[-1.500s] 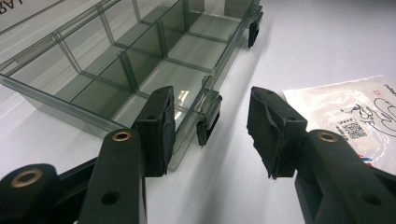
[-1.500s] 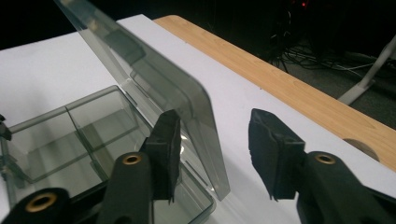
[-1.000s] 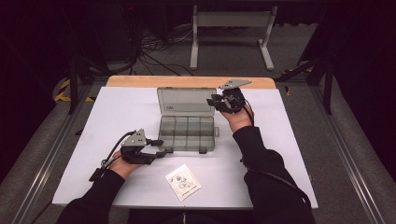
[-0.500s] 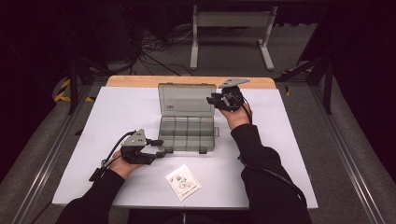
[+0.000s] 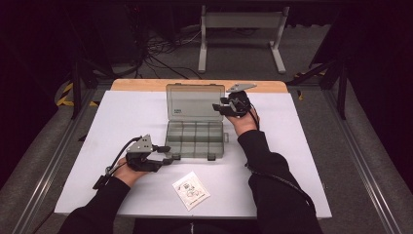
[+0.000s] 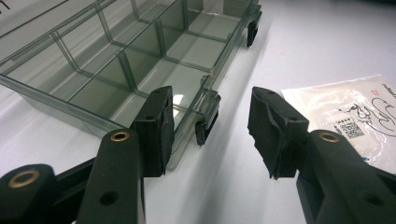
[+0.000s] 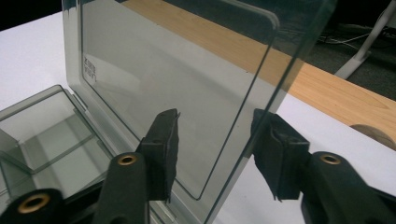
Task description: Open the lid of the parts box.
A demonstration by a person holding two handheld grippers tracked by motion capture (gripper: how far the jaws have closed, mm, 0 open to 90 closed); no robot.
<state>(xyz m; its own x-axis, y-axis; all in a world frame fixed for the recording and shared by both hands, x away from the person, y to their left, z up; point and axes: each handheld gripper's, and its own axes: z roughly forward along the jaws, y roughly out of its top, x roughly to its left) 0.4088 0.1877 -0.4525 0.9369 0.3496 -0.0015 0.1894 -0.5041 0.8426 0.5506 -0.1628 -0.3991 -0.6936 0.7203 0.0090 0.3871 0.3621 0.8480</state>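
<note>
Organizer box (image 5: 196, 139) lid label unreadable, printed packet (image 5: 191, 190) text illegible

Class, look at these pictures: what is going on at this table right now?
A person works on a clear compartment box with tongs in each hand. The right tongs straddle the edge of the raised lid; their jaws have just been opening, and they no longer press it. The left tongs sit open around the box's front latch. A small packet lies nearby.
</note>
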